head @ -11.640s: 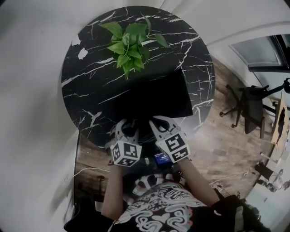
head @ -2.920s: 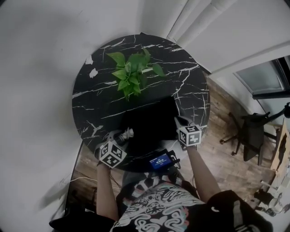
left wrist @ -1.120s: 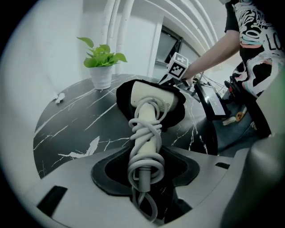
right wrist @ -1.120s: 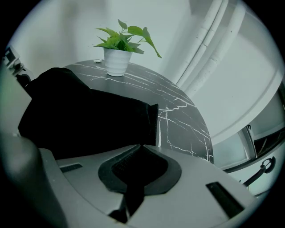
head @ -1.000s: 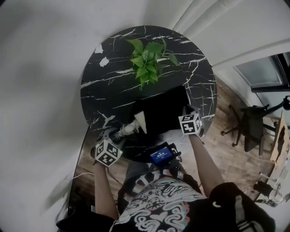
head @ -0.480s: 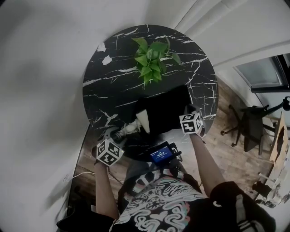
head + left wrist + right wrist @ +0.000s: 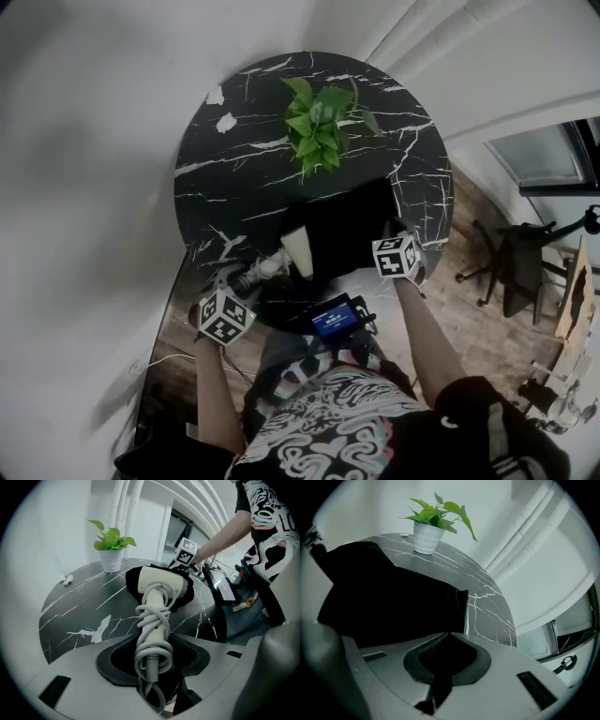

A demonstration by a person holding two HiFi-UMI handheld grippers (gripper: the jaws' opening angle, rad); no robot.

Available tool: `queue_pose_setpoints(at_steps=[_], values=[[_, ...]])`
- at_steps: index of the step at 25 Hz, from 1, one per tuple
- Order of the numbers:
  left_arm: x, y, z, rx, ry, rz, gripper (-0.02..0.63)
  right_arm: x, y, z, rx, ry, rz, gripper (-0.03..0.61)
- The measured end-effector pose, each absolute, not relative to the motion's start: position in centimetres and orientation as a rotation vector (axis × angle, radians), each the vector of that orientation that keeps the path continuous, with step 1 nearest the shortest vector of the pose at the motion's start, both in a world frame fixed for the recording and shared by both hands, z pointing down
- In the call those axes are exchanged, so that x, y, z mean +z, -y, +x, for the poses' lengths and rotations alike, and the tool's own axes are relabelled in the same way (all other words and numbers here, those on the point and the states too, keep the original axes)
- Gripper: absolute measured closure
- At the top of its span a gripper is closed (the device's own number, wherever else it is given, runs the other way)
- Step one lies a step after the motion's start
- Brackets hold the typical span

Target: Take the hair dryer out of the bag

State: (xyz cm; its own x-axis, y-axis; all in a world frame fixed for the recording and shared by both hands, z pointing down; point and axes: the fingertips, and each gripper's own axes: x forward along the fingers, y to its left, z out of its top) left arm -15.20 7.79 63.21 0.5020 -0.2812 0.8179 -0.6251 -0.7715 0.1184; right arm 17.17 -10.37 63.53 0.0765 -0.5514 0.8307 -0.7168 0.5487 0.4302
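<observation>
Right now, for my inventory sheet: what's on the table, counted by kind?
Plant: 1
Bag: 1
Hair dryer: 1
Total: 3
White specks beside the plant may just be marble veining.

Dim, muted light; strong fisheye bending and dark vignetting at edges.
</observation>
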Motion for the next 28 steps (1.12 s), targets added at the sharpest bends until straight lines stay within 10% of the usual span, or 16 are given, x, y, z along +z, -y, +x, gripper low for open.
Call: queue_pose_setpoints(at_steps=[28], values=[[63.8,-9.7,-17.2,1.444,0.653,2.075,0.402,64.0,10.1,16.7,-0.057,1.436,0.979,0.558]])
